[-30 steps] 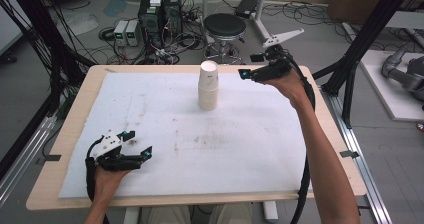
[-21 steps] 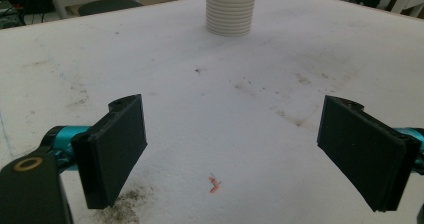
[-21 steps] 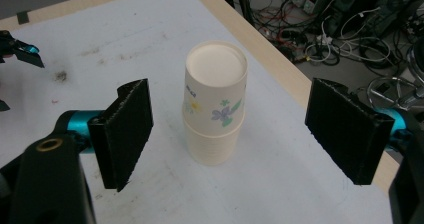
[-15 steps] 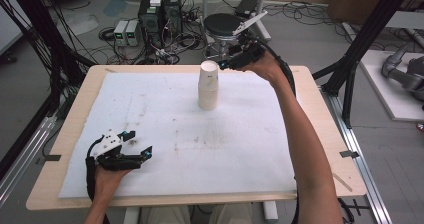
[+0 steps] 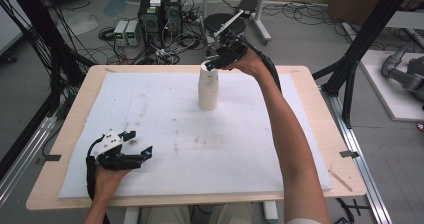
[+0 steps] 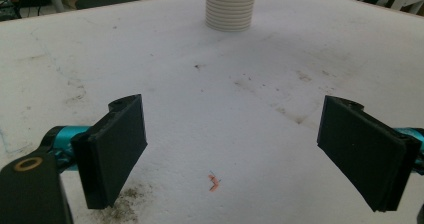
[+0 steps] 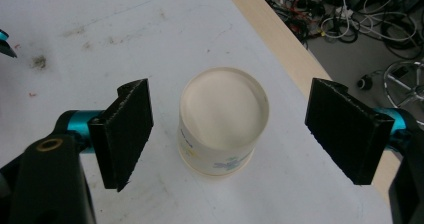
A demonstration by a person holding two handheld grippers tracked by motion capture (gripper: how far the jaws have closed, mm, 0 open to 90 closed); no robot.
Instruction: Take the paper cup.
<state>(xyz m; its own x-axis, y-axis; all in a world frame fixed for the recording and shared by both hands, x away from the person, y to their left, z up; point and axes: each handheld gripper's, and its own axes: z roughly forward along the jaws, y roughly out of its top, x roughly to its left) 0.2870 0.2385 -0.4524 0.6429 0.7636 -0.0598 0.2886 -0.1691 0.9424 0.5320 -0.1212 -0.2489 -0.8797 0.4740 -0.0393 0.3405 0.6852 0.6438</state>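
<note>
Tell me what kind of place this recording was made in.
Most likely a robotics or data-collection lab. A work table with a stained white mat stands among floor cables and computer boxes, and a person holds a camera-fitted right gripper over a stack of paper cups.

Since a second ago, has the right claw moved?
Yes. The right claw has swung left along the table's far edge, from right of the stack of paper cups to directly above it, jaws open.
</note>
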